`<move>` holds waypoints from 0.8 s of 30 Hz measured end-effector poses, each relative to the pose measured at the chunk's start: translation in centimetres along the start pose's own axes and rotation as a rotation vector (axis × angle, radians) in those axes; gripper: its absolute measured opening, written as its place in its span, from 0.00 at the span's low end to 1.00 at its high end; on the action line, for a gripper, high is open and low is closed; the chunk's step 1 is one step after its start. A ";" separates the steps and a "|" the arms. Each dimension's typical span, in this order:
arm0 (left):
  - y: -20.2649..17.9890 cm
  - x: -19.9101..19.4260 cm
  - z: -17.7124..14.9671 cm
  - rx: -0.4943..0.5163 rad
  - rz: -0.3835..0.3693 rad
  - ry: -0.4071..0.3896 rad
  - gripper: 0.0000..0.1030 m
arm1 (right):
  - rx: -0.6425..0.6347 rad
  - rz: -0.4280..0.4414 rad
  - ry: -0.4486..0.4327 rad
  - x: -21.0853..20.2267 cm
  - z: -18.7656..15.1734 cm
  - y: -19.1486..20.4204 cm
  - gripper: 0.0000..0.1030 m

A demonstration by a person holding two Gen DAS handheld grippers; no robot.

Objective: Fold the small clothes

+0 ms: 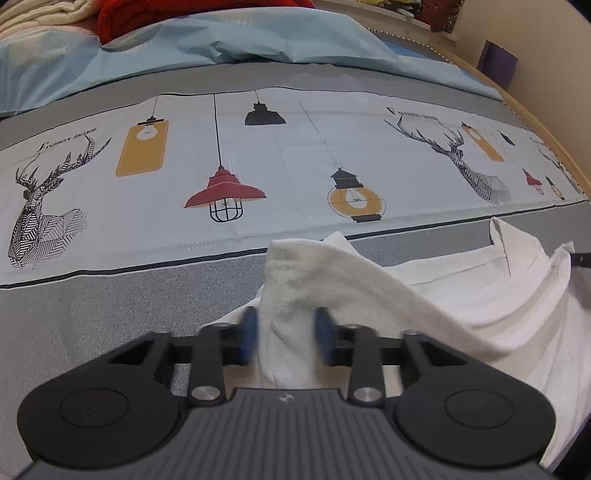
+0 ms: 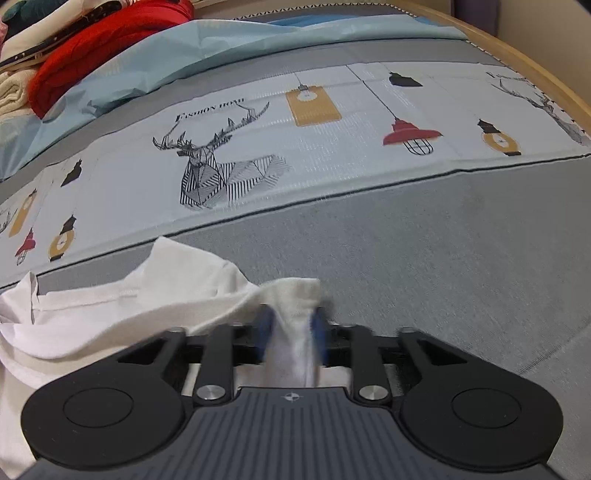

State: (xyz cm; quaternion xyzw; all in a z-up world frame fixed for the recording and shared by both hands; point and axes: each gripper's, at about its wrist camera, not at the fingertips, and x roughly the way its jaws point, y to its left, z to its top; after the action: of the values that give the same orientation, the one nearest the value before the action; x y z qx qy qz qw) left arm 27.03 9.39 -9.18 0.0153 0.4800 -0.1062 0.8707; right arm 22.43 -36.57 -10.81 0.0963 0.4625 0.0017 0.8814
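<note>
A white garment [image 1: 480,295] lies crumpled on the grey bed cover [image 1: 110,314], at the lower right of the left wrist view and the lower left of the right wrist view [image 2: 110,306]. My left gripper [image 1: 286,332] is shut on a raised fold at the garment's left end, the cloth standing up between the blue pads [image 1: 324,332]. At the other end my right gripper [image 2: 291,328] is shut on a bunched corner, pinched tight between its pads [image 2: 266,328]. The cloth sags between the two grips. The garment's underside is hidden.
Beyond the garment runs a pale printed panel [image 1: 258,166] with deer and lamps. Behind it lie a crumpled light blue sheet [image 1: 240,40], a red cloth [image 2: 92,40] and a cream blanket [image 1: 44,18]. A wooden bed edge [image 2: 535,66] curves along the right.
</note>
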 end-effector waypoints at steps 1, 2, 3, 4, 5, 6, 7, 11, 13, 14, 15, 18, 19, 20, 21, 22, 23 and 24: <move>0.0 0.0 0.0 0.009 0.003 -0.001 0.13 | -0.001 0.002 -0.007 0.0 0.1 0.1 0.09; 0.0 -0.3 0.2 0.020 0.003 -0.010 0.08 | -0.005 -0.003 -0.017 0.0 0.2 0.3 0.07; 0.1 -0.7 0.3 0.027 0.006 -0.027 0.05 | -0.009 -0.009 -0.035 -0.2 0.3 0.4 0.06; 0.3 -1.3 0.5 0.031 0.017 -0.057 0.05 | -0.005 -0.010 -0.071 -0.7 0.6 0.6 0.06; 0.6 -2.0 0.7 0.021 0.032 -0.093 0.05 | 0.006 -0.002 -0.116 -1.3 0.9 0.6 0.06; 0.9 -2.6 0.8 0.001 0.043 -0.123 0.05 | 0.023 0.011 -0.175 -2.3 1.3 0.6 0.06; 1.4 -3.1 1.0 -0.019 0.068 -0.156 0.05 | 0.038 0.031 -0.237 -3.2 1.6 0.6 0.06; 2.4 -3.7 1.1 -0.058 0.112 -0.201 0.05 | 0.045 0.045 -0.342 -4.1 2.4 1.2 0.06; 2.0 -3.8 1.2 -0.042 0.113 -0.209 0.07 | 0.048 0.025 -0.320 -3.3 2.7 1.5 0.09; 1.8 -3.6 1.3 -0.046 0.122 -0.197 0.12 | 0.047 0.000 -0.309 -2.9 2.9 1.7 0.12; 1.9 -3.4 1.5 -0.057 0.139 -0.171 0.16 | 0.054 -0.037 -0.296 -2.6 3.1 1.8 0.22; 3.1 -3.6 1.3 -0.115 0.140 -0.119 0.17 | 0.106 -0.075 -0.251 -2.1 3.2 1.3 0.30; 3.6 -3.9 0.9 -0.138 0.113 -0.104 0.17 | 0.119 -0.054 -0.244 -2.3 2.9 1.1 0.30; 4.1 -4.1 0.4 -0.156 0.089 -0.084 0.17 | 0.122 -0.039 -0.227 -2.5 2.7 0.9 0.30; 4.3 -4.3 -0.1 -0.158 0.074 -0.059 0.17 | 0.119 -0.024 -0.204 -2.7 2.4 0.6 0.30; 4.4 -4.5 -0.6 -0.150 0.057 -0.027 0.17 | 0.114 -0.003 -0.176 -2.9 1.9 0.5 0.30; 4.4 -4.7 -1.2 -0.142 0.034 0.003 0.17 | 0.109 0.030 -0.130 -3.0 1.4 0.2 0.30; 4.4 -4.9 -1.8 -0.139 0.013 0.027 0.18 | 0.104 0.054 -0.092 -3.2 0.9 0.1 0.30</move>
State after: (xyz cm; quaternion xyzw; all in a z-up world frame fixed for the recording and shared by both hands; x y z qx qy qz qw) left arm 23.91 14.79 -6.38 -0.0407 0.4977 -0.0668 0.8638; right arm 21.30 -36.96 -7.68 0.1542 0.4181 -0.0028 0.8952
